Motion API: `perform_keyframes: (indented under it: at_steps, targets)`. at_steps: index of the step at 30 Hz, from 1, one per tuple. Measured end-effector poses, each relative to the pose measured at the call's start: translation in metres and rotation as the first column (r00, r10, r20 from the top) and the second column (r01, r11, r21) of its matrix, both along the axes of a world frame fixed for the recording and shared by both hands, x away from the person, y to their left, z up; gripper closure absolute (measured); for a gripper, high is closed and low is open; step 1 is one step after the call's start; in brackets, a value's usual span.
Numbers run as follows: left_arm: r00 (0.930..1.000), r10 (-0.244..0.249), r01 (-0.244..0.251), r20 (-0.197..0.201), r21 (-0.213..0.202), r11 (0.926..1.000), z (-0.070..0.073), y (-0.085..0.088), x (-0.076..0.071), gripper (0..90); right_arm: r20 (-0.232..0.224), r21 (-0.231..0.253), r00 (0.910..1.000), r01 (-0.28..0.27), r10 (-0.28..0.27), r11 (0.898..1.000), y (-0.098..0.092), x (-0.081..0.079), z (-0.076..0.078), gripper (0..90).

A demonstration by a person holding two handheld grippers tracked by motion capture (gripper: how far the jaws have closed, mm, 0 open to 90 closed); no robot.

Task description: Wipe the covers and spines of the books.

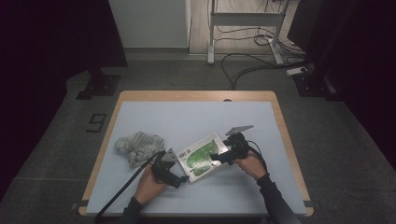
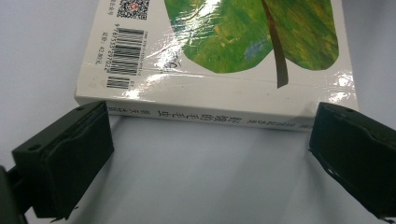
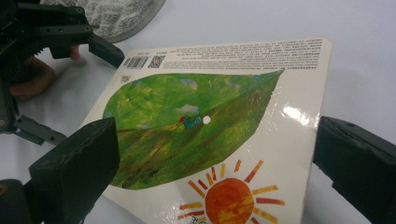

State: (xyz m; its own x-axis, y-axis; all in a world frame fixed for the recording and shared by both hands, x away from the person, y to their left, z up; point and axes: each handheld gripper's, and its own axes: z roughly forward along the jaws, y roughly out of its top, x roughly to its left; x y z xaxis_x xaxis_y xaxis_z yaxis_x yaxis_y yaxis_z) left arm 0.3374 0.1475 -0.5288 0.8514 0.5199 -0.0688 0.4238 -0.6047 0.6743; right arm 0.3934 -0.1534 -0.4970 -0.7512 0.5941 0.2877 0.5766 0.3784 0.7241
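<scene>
Book (image 1: 201, 156) lies flat between left gripper (image 1: 173, 169) and right gripper (image 1: 223, 155), jaws spread

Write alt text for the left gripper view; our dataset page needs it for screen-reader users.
A closed picture book lies flat on a pale blue table, its spine with printed characters facing the camera, between the left claw's two open black jaws. The glossy cover shows a large green leaf, with barcodes near its left corner.

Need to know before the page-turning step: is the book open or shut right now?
Shut. The book lies flat on the table, cover up, spine edge unbroken.
</scene>
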Motion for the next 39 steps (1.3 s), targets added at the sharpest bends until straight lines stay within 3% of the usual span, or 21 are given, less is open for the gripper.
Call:
perform_keyframes:
  at_steps: [13,17,22,24,29,33,37,39]
  targets:
    - [1.0,0.0,0.0,0.0,0.0,1.0,0.0,0.0,0.0,0.0,-0.002,0.018,1.0,0.008,-0.008,1.0,-0.006,-0.011,0.002,0.2]
    - [1.0,0.0,0.0,0.0,0.001,1.0,0.0,0.0,0.0,0.0,-0.034,0.045,0.9993,-0.015,0.017,0.999,-0.007,-0.014,0.001,2.4]
    - [1.0,0.0,0.0,-0.001,0.001,1.0,0.0,0.0,0.0,0.0,-0.01,-0.009,0.9994,-0.033,0.033,0.999,-0.003,-0.013,0.003,4.5]
    - [1.0,0.0,0.0,0.0,0.001,1.0,0.0,0.0,0.0,0.0,0.004,-0.052,0.9988,-0.049,0.049,0.997,-0.001,-0.01,0.004,7.1]
    - [1.0,-0.001,0.001,0.003,0.006,1.0,0.0,0.0,0.0,0.0,0.03,-0.158,0.9931,-0.107,0.113,0.982,0.006,0.0,0.006,12.7]
    - [1.0,0.004,-0.004,0.004,0.011,0.9999,0.0,0.0,-0.001,0.0,0.026,-0.182,0.9893,-0.137,0.144,0.974,0.01,0.01,0.01,14.7]
    - [0.9993,0.018,-0.02,0.033,0.07,0.9973,0.001,-0.001,-0.008,0.0,0.005,-0.216,0.9867,-0.157,0.162,0.964,0.013,0.018,0.013,21.7]
    - [0.9989,0.039,-0.041,0.027,0.07,0.9967,0.001,-0.002,-0.009,0.0,0.002,-0.228,0.9864,-0.16,0.164,0.96,0.012,0.019,0.015,26.2]
